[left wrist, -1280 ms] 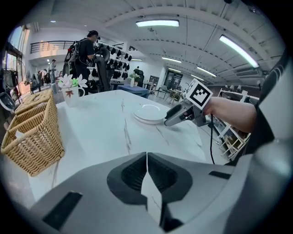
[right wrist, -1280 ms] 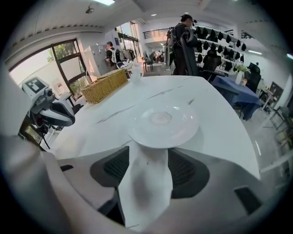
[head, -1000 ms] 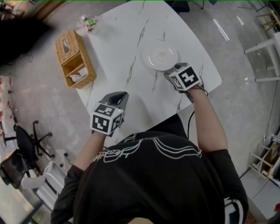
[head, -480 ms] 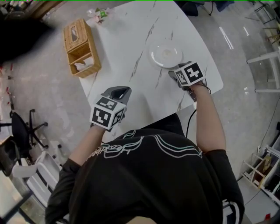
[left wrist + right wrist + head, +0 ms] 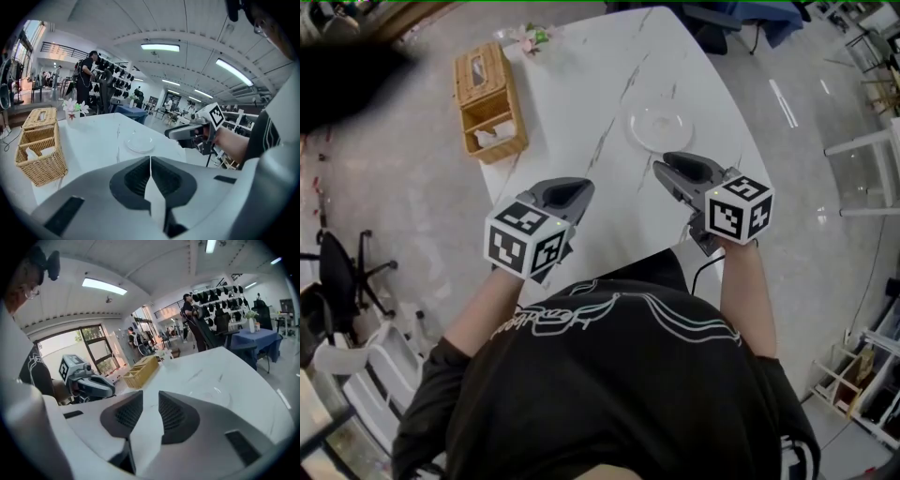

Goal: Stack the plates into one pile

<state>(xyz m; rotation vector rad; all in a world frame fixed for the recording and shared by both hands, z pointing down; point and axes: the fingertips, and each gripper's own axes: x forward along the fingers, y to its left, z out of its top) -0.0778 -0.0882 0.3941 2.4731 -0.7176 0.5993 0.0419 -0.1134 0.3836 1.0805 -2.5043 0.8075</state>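
A round white plate [image 5: 656, 127] lies on the white marble table [image 5: 572, 103], toward its right side; how many plates are in it I cannot tell. It also shows in the left gripper view as the plate [image 5: 139, 143] and faintly in the right gripper view as the plate [image 5: 220, 397]. My right gripper [image 5: 662, 167] hovers just short of it, off the rim. Its jaws [image 5: 150, 401] have just been closing, stand a little apart and hold nothing. My left gripper [image 5: 572, 190] hangs over the table's near left, its jaws [image 5: 150, 159] shut and empty.
A wicker basket [image 5: 490, 101] with napkins stands at the table's left edge, a small flower vase [image 5: 528, 39] behind it. An office chair [image 5: 342, 272] is on the floor at left. The table's near edge is right below both grippers. People stand by racks in the background.
Both grippers have risen and drawn back toward me. The right one left the plate's near rim and its jaws narrowed. The plate stays on the table.
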